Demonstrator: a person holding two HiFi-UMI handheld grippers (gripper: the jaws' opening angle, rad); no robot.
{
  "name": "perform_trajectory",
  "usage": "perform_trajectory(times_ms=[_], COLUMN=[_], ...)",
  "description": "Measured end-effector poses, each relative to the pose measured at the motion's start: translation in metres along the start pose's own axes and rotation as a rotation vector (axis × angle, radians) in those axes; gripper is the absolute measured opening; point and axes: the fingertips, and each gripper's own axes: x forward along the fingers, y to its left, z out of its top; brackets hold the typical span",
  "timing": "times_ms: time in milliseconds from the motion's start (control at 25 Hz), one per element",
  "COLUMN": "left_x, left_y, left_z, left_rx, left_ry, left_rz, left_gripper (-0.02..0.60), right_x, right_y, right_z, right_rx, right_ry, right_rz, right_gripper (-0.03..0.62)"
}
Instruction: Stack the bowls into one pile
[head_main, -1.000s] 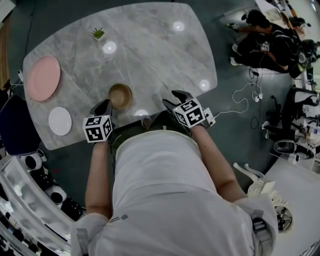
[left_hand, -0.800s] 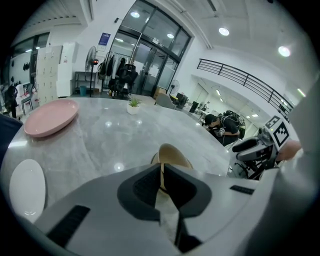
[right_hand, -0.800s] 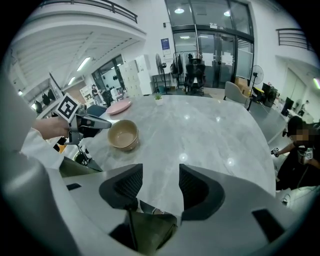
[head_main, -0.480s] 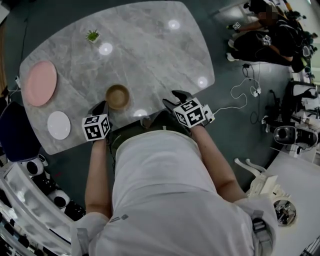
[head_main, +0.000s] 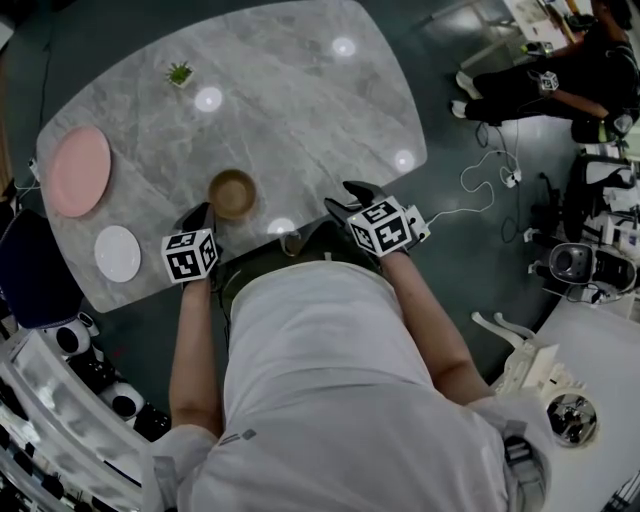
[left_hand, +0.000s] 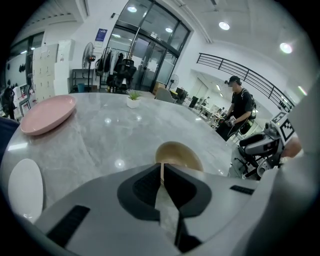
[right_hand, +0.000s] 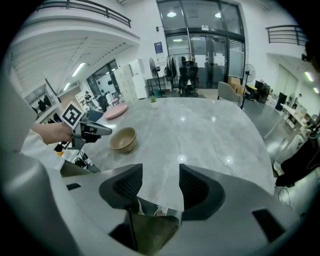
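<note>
The tan bowl stands upright, mouth up, on the table near its close edge. The left claw sits just beside it. In the head view the bowl lies ahead of the claw tips and slightly to their right. In the left gripper view it stands just beyond the tips, close to the centre line. The right claw is well apart from the bowl, which lies off to its left, so I rate the left hand as the nearer one for any approach. The bowl is round and has no long axis to align with, so only the rim matters. In the right gripper view a seam runs round the bowl's wall. I read this as one bowl nested in another, and I find no other bowl loose on the table, so I judge the pile likely complete. Left claw: jaws together, nothing between them. Right claw: jaws apart, nothing between them. Markings: each claw carries a marker cube with black-and-white squares, which are patterns, not text. A blue sign on the far wall is too small to read. No brand or label shows on the bowl, the pink plate or the white plate.
</note>
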Motion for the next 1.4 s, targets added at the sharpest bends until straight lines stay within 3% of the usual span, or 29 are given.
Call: perform_trajectory(times_ms=[400, 600, 960, 1080, 1400], left_x=[-0.031, -0.054, -0.111, -0.136, -0.211], left_y=[0.005, 0.007, 0.009, 0.011, 0.007], left_z=[0.006, 0.012, 0.034, 0.042, 0.068], left_rx=[-0.018, -0.062, -0.063, -0.070, -0.069], left_ry=[-0.041, -0.090, -0.204, -0.253, -0.461], left_rz=[0.056, 0.073, 0.118, 0.148, 0.211], left_gripper=[0.018, 0.005, 0.003, 0.003, 0.003], right_x=[0.008, 0.012, 0.020, 0.020, -0.005], right_y=[0.021, 0.040, 0.090, 0.109, 0.172], right_z=[0.026, 0.050, 0.107, 0.127, 0.182], right_rx=[-0.037, -0.044, -0.132, -0.167, -0.300], right_ry=[-0.060, -0.111, -0.200, -0.233, -0.352], right_rz=[0.064, 0.132, 0.257, 0.297, 0.427], right_gripper=[0.212, 0.155, 0.054, 0.012, 0.011])
